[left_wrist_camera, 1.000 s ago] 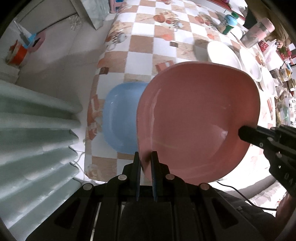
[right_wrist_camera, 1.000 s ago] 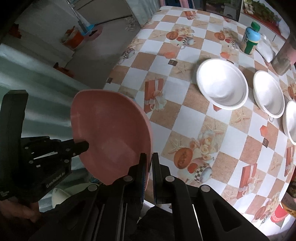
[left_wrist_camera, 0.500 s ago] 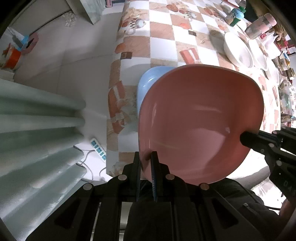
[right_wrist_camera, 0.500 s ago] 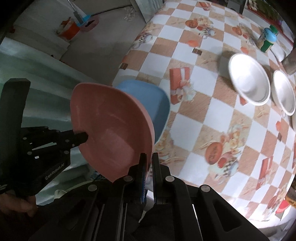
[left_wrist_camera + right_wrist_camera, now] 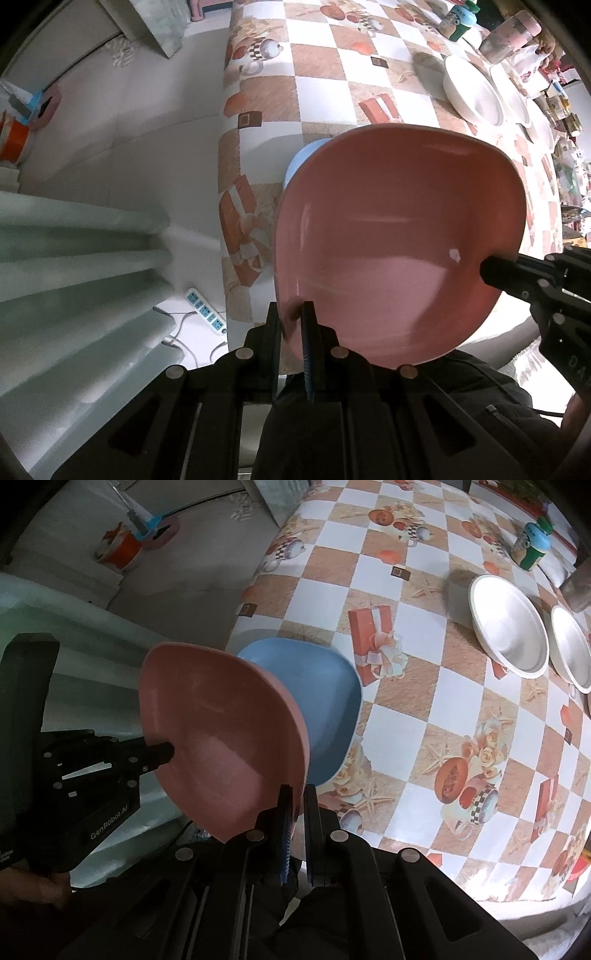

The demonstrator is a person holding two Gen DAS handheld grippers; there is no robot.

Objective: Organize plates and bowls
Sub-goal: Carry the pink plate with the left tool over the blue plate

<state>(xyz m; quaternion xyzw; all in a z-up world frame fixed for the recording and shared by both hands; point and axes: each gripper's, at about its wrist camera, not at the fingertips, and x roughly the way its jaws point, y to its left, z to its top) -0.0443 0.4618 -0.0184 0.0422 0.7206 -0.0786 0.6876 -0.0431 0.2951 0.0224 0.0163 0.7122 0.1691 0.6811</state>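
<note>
A pink plate (image 5: 399, 251) hangs tilted above the table's near corner, held by both grippers. My left gripper (image 5: 291, 314) is shut on its near rim. My right gripper (image 5: 297, 794) is shut on the opposite rim and shows in the left wrist view as a black finger (image 5: 498, 271) on the plate's right edge. In the right wrist view the pink plate (image 5: 221, 746) stands edge-on, its underside facing the camera. A blue plate (image 5: 321, 701) lies on the checked tablecloth (image 5: 406, 709) just behind and below it. In the left wrist view only a sliver of the blue plate (image 5: 299, 162) shows.
Three white bowls (image 5: 509, 627) sit in a row at the table's far right, with a green bottle (image 5: 532, 546) beyond them. The table edge (image 5: 229, 221) drops to a tiled floor with a power strip (image 5: 205, 314) and an orange bucket (image 5: 122, 550).
Both grippers have carried the pink plate toward the table's corner and slightly down. It now covers most of the blue plate in the left wrist view. Both grips are unchanged.
</note>
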